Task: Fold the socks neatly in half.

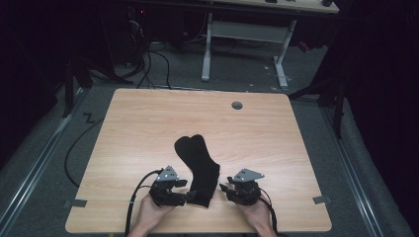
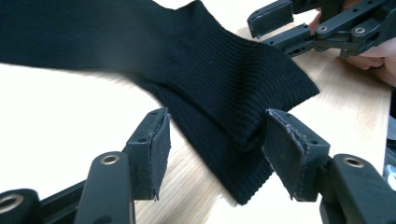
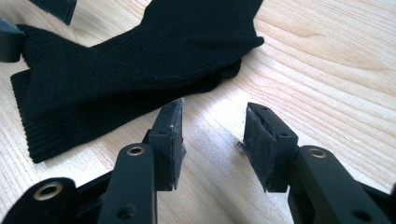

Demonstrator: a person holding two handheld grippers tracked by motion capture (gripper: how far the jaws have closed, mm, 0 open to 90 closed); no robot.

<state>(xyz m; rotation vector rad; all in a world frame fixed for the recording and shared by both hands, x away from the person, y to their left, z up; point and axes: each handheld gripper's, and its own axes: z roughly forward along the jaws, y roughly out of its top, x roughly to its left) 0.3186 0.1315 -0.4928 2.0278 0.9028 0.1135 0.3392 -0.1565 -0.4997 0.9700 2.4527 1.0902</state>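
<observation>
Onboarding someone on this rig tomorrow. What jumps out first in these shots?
The black socks stand out: dark, stacked and lying flat near the middle of the pale wooden table, cuff end toward the person. Flanking that cuff end are the left gripper and the right gripper, each held in a hand, both open; the left one's jaws straddle the cuff edge, the right's sit over bare wood beside it.
</observation>
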